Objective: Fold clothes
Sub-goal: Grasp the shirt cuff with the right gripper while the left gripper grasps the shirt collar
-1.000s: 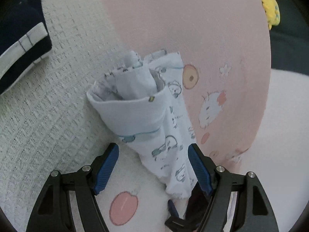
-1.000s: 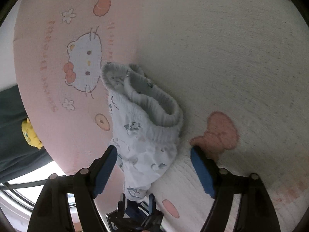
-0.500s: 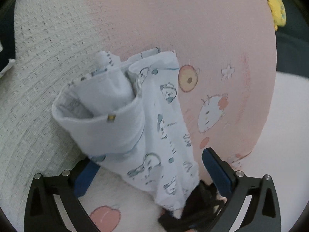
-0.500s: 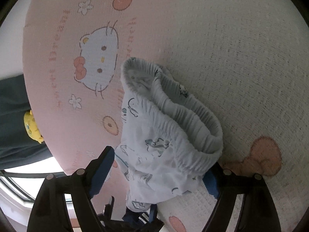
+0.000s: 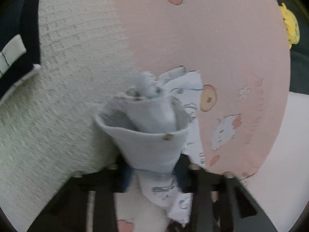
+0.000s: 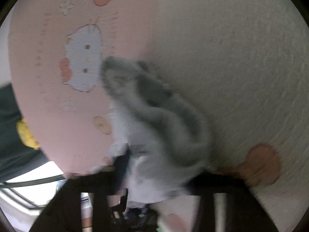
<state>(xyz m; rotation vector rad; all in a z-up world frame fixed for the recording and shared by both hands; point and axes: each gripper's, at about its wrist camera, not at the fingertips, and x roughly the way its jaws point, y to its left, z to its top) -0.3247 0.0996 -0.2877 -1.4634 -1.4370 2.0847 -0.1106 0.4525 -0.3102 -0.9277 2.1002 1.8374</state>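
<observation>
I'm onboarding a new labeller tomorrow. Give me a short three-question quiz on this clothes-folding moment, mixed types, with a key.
1. True or false: the left gripper has its fingers closed on the small printed garment.
2. Multiple choice: the garment lies on A) a wooden floor, B) a pink and cream cartoon blanket, C) a metal tray.
3. Fill in: at the right edge of the left wrist view sits a ___ plush toy.

Key: 1 true; 2 B; 3 yellow. The right gripper also appears closed on the garment, though that view is blurred.
</observation>
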